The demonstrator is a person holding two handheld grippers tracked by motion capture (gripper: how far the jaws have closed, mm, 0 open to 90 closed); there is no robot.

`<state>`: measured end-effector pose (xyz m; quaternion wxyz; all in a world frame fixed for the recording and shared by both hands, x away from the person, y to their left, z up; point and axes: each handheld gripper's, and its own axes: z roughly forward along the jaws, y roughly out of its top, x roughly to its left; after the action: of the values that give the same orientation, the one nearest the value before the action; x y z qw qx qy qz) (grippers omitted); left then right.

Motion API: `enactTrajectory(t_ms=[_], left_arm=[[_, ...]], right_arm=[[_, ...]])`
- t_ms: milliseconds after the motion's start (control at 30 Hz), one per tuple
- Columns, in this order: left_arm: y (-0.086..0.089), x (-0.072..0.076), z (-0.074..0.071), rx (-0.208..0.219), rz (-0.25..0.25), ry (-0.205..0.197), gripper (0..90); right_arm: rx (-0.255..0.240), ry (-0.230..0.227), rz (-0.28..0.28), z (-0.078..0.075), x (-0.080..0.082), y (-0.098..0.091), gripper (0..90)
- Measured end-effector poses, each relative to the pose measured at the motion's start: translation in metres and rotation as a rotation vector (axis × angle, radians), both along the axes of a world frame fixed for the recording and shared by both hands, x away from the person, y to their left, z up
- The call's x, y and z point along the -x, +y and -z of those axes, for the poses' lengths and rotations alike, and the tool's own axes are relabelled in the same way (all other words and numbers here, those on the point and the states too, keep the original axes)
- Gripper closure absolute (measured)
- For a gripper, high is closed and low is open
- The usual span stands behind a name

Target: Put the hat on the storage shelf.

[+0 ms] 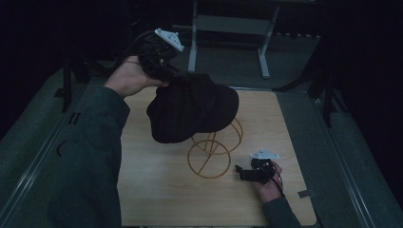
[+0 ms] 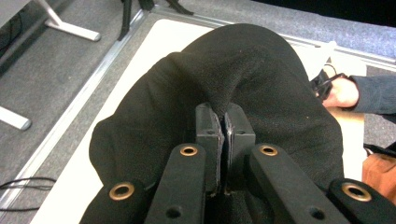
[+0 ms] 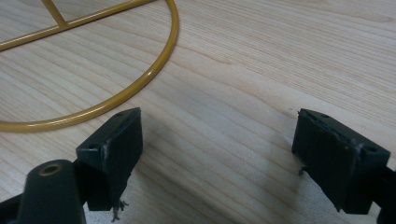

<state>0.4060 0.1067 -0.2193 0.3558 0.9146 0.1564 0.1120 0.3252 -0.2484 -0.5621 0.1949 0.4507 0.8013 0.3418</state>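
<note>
On the wooden table (image 1: 157,190), your left gripper (image 2: 225,135) pinches the hat (image 1: 190,111) above the far stand (image 1: 214,149), not yet seated; your right gripper (image 3: 217,144) rests near-right, jaws wide.

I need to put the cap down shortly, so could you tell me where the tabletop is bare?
The table is bare along its near edge and left of the gold wire stand. The middle is crowded: the stand sits there, the black cap hangs above, and the right gripper rests beside it.
</note>
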Motion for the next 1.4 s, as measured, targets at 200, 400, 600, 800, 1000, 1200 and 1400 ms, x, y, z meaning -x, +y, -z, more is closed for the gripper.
enactTrajectory(t_ms=[200,400,600,800,1000,1200,1400], left_arm=[[-0.016,0.001,0.001,-0.005,0.014,-0.003,86.6],[-0.037,0.002,0.005,-0.028,0.034,0.0,86.6],[-0.052,0.002,0.007,-0.035,0.046,-0.002,86.5],[-0.062,0.002,0.009,-0.056,0.052,0.0,86.5],[-0.076,0.004,0.012,-0.069,0.062,0.0,86.4],[-0.091,0.004,0.016,-0.09,0.085,0.006,86.4],[-0.106,0.003,0.025,-0.12,0.095,0.013,86.2]], right_arm=[[-0.001,0.001,0.0,0.0,0.0,0.0,16.1],[0.0,0.0,-0.002,0.0,0.0,0.0,16.1],[0.0,0.0,-0.003,0.0,0.0,0.0,16.1],[0.0,0.0,-0.003,0.0,0.0,0.0,16.1],[-0.001,-0.001,-0.004,0.0,0.0,0.0,16.1],[-0.001,0.0,-0.003,0.0,0.0,0.0,16.1],[-0.001,0.0,-0.003,0.0,0.0,0.0,16.1]])
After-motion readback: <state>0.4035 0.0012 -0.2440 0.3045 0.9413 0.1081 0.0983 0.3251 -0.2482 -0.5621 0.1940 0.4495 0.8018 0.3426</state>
